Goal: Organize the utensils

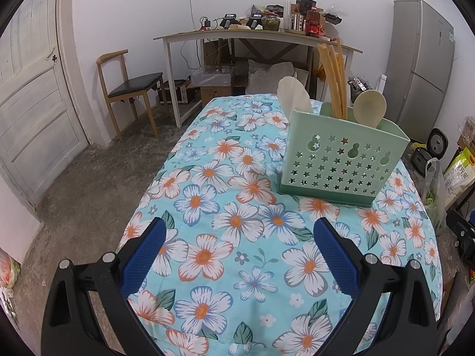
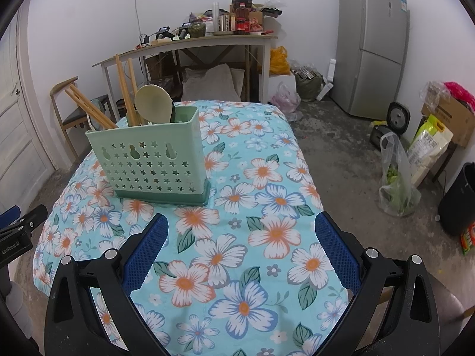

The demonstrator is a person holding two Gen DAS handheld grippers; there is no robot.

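On the left side, the left tool (image 1: 239, 235) hangs over the near part of the worktop (image 1: 225, 267), its blue-padded fingers (image 1: 145, 255) spread wide with nothing between them and only flowered cloth beneath. Ahead of it and toward the worktop's right edge stands the green utensil holder (image 1: 341, 160), upright on its darker base, with star and gourd cut-outs in the wall that faces the camera. A pale flat spatula (image 1: 294, 95) rises from its left end, a bundle of wooden chopsticks (image 1: 334, 80) from the middle, and a pale rice spoon (image 1: 369, 106) from the right end; which inner compartment each one sits in cannot be told from these views. In the right wrist view the same holder sits toward the far left corner of the worktop, and the right tool (image 2: 240, 235) hovers well short of it, likewise spread wide and empty. No loose utensil shows anywhere on the cloth in either view, from the left edge across to the right. Judging by this, the sorting looks essentially finished: every utensil in sight is already standing in the holder, and neither tool carries anything. What may remain, at most, is straightening the leaning chopsticks or drawing both tools back from the worktop.
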